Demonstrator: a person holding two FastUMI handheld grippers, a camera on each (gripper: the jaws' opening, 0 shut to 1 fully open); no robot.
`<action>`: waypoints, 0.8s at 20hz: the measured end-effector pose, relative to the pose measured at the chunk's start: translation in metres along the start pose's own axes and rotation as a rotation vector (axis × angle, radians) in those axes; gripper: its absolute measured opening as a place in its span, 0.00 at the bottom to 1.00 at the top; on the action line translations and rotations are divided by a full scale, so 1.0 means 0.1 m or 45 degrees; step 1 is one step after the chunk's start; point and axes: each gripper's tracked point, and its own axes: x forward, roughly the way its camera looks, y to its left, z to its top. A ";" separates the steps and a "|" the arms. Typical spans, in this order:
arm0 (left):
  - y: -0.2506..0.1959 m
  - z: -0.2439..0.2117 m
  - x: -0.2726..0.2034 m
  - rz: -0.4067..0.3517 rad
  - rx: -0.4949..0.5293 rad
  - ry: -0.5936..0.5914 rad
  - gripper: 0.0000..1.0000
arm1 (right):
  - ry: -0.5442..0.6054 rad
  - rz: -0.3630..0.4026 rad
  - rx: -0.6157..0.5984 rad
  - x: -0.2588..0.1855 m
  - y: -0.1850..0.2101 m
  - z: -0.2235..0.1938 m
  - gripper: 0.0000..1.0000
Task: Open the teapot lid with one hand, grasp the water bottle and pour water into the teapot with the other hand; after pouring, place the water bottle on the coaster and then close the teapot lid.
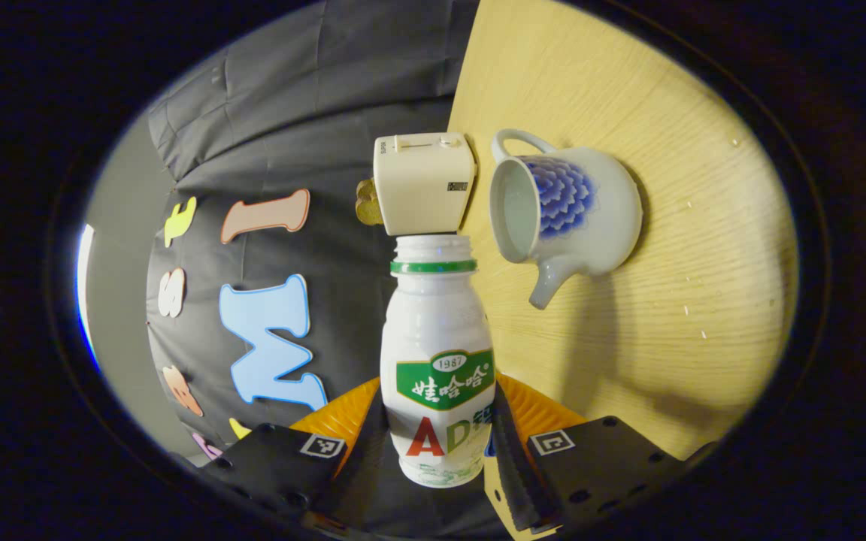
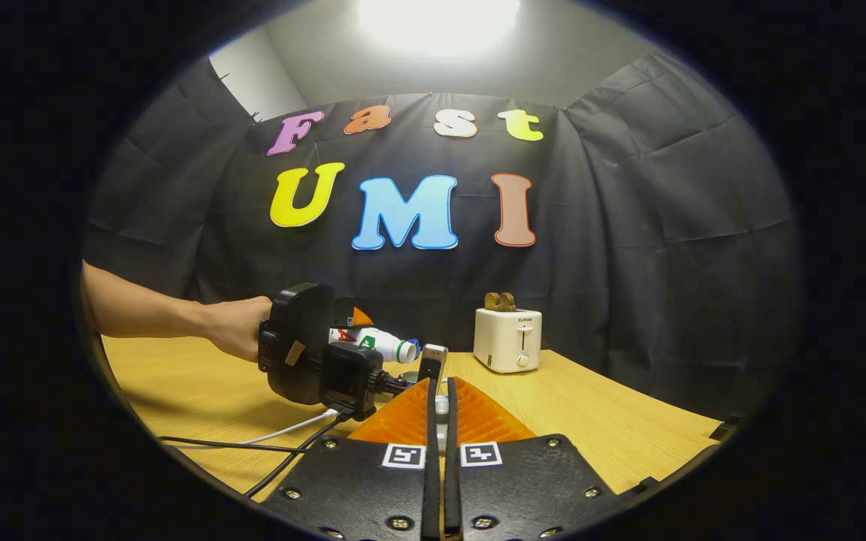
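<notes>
Here, in the left gripper view, the left gripper [image 1: 440, 443] pinches the water bottle [image 1: 439, 361] low on its body, both fingers pressed against its sides, and the whole picture is rolled sideways, so the bottle appears to be tipped toward the horizontal for pouring. Its uncapped mouth, ringed by a green band, points toward the cream toaster [image 1: 424, 182] rather than the teapot [image 1: 564, 214], which stands just to one side on the wooden table [image 1: 704, 263]. The teapot's wide mouth is uncovered and faces the camera, which suits the pour, but the bottle neck looks beside that opening, not over it, so I judge the pour is either about to begin or just finished; no stream of water is visible. In the right gripper view, the right gripper [image 2: 440, 394] has its fingers nearly together around a small pale piece that may be the lid's knob, though I cannot tell for sure. Farther off, a hand [image 2: 234, 334] holds the other gripper with the bottle [image 2: 376, 344] lying almost level above the table [image 2: 591, 413], the toaster [image 2: 508, 340] behind. I cannot make out a coaster.
</notes>
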 end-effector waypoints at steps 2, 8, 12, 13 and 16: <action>0.01 0.01 -0.01 0.011 0.052 -0.001 0.79 | 0.004 -0.004 0.000 0.01 -0.01 -0.02 0.02; 0.06 0.06 0.01 0.041 0.165 -0.021 0.75 | -0.011 -0.012 0.007 -0.02 -0.03 0.05 0.03; 0.04 0.11 0.01 0.046 0.181 -0.024 0.75 | -0.026 -0.014 0.000 -0.05 -0.04 0.09 0.02; 0.04 0.12 0.01 0.048 0.188 -0.023 0.72 | -0.029 -0.015 -0.001 -0.05 -0.05 0.09 0.02; 0.06 0.08 0.02 0.039 0.202 -0.011 0.79 | -0.029 -0.015 0.002 -0.06 -0.06 0.10 0.02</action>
